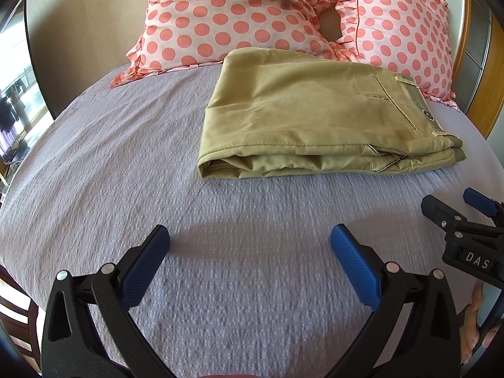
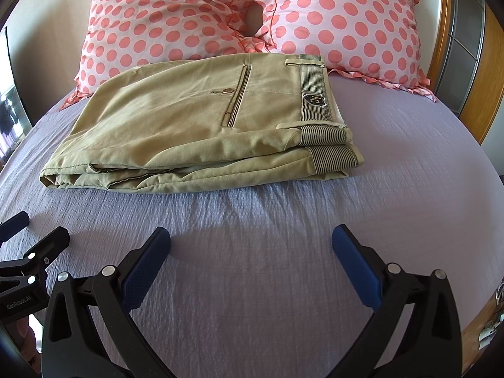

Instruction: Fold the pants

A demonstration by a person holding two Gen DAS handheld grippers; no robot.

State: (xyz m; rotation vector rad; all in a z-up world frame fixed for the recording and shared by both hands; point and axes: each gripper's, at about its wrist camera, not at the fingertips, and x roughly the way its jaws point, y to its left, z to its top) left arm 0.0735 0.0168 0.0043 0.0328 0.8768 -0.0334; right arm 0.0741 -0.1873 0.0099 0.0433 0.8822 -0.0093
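Left tongs [image 1: 250,241]: spread wide, holding nothing, above lilac textured bed [image 1: 126,173]. Khaki pants [image 1: 308,119], folded flat, lie toward the head edge, touching two polka-dot pillows [image 1: 226,19]. Right tongs [image 2: 251,242]: wide, holding nothing; wooden headboard [image 2: 472,88] at right corner.
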